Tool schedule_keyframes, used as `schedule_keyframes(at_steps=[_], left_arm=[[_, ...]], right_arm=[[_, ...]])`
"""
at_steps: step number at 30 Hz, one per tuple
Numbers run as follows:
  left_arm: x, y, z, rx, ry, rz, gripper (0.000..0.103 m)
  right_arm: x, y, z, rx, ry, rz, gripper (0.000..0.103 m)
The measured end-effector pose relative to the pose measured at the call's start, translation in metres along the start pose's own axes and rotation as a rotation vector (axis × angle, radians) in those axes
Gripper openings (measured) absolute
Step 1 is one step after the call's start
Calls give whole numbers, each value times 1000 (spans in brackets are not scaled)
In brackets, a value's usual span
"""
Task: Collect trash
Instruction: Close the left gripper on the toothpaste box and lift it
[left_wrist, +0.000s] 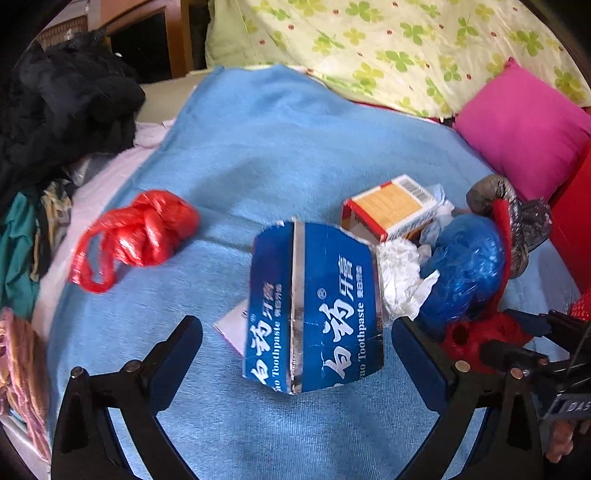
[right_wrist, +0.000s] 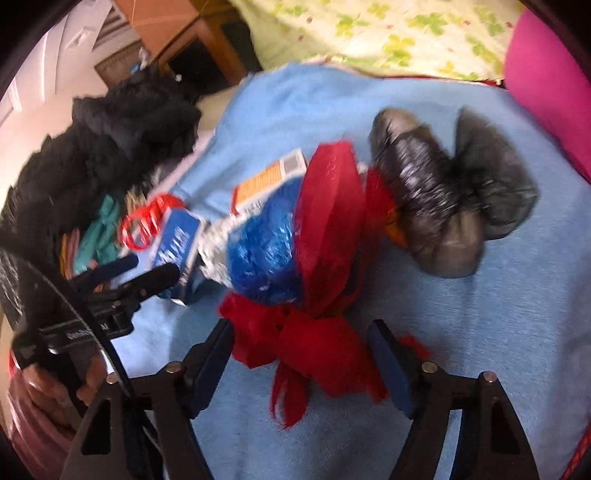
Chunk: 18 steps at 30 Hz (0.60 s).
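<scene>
A blue blanket (left_wrist: 280, 147) covers the bed beneath both tools. Beyond the right hand-held gripper (right_wrist: 301, 354) lies a black plastic bag (right_wrist: 443, 192), with a blue bag bundle (right_wrist: 262, 243) ahead to the left. A knotted red bag (right_wrist: 310, 332) sits between its spread jaws, pads not visibly pressing (the view is blurred). The left hand-held gripper (left_wrist: 297, 347) stands wide apart around a blue toothpaste box (left_wrist: 317, 302), without touching it; a crumpled red bag (left_wrist: 140, 232) lies ahead-left.
</scene>
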<state>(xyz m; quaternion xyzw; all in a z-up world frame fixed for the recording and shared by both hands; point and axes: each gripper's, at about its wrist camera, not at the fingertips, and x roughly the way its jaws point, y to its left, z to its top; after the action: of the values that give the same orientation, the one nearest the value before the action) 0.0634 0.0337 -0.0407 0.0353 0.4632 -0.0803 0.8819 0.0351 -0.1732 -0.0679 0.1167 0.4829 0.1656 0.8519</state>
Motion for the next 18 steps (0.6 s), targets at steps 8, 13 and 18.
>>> schedule_keyframes(at_steps=[8, 13, 18], left_arm=[[3, 2, -8, 4, -1, -34, 73], [-7, 7, -14, -9, -36, -59, 61], [-21, 11, -21, -25, -54, -76, 58]], right_arm=[[8, 8, -2, -36, 7, -34, 47], [-5, 12, -6, -56, -29, -37, 42], [-30, 7, -9, -53, -86, -11, 42]])
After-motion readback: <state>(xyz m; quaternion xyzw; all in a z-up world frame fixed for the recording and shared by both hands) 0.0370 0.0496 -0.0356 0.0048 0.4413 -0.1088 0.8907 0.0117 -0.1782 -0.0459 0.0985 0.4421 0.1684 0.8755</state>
